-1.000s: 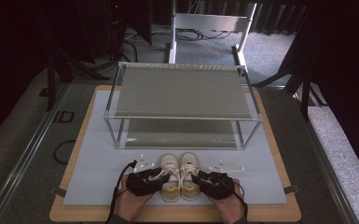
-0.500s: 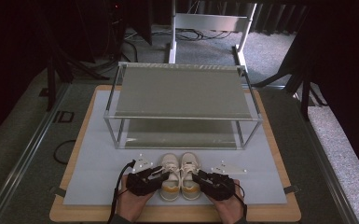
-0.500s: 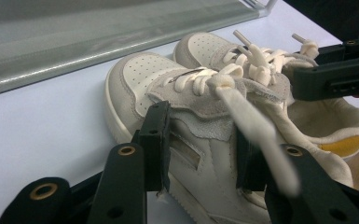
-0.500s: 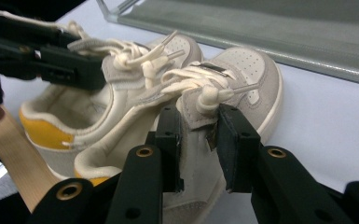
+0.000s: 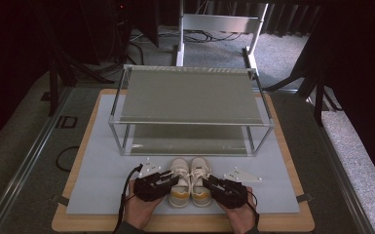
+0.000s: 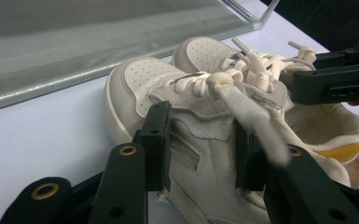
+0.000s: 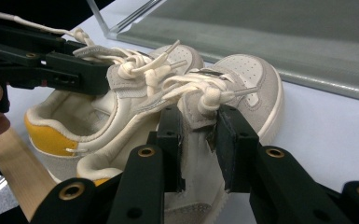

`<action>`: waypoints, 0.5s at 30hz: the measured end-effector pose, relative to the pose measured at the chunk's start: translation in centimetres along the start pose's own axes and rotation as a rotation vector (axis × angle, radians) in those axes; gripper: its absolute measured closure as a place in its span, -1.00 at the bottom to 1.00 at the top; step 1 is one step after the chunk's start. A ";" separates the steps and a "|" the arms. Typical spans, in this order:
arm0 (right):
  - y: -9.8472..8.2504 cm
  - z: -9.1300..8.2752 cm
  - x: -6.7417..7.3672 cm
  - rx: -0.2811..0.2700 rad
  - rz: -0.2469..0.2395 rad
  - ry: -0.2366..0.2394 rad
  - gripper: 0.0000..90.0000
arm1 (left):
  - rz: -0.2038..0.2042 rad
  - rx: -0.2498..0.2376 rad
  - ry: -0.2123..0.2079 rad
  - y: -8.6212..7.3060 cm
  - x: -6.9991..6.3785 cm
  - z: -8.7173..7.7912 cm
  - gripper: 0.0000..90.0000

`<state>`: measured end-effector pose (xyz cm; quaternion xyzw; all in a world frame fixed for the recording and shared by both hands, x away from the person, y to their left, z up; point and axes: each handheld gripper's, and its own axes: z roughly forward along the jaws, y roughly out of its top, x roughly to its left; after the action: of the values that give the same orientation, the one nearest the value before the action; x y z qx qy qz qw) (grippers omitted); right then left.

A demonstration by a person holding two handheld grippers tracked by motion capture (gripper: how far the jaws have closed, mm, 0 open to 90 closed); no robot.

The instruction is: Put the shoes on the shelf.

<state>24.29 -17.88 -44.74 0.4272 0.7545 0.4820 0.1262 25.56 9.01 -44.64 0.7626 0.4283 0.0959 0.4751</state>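
Grey carpet floor, dark curtains, white metal stand behind.

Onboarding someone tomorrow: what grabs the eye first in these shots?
A pair of white shoes with yellow heels, side by side at the near edge of the grey mat. The left gripper and right gripper each clamp one shoe's side. Behind them stands a two-level metal shelf.

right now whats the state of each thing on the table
left shoe: upright on the mat, laced, side wall clamped
right shoe: upright beside it, laced, side wall clamped
left hand-held gripper: shut on left shoe
right hand-held gripper: shut on right shoe
rack: both shelves bare
mat: flat on the board
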 end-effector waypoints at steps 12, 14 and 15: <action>1.6 -0.2 -1.1 -0.050 0.011 -0.022 0.61 | 0.002 -0.035 0.001 2.1 0.1 0.8 0.37; 1.9 -0.2 -1.3 -0.056 0.015 -0.024 0.61 | 0.003 -0.040 0.003 2.3 0.2 0.9 0.37; 2.0 -0.2 -1.3 -0.058 0.015 -0.024 0.61 | 0.005 -0.040 0.004 2.4 0.3 0.9 0.37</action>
<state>26.03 -18.67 -43.32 0.4348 0.7353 0.4995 0.1442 27.59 8.20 -43.25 0.7539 0.4253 0.1075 0.4890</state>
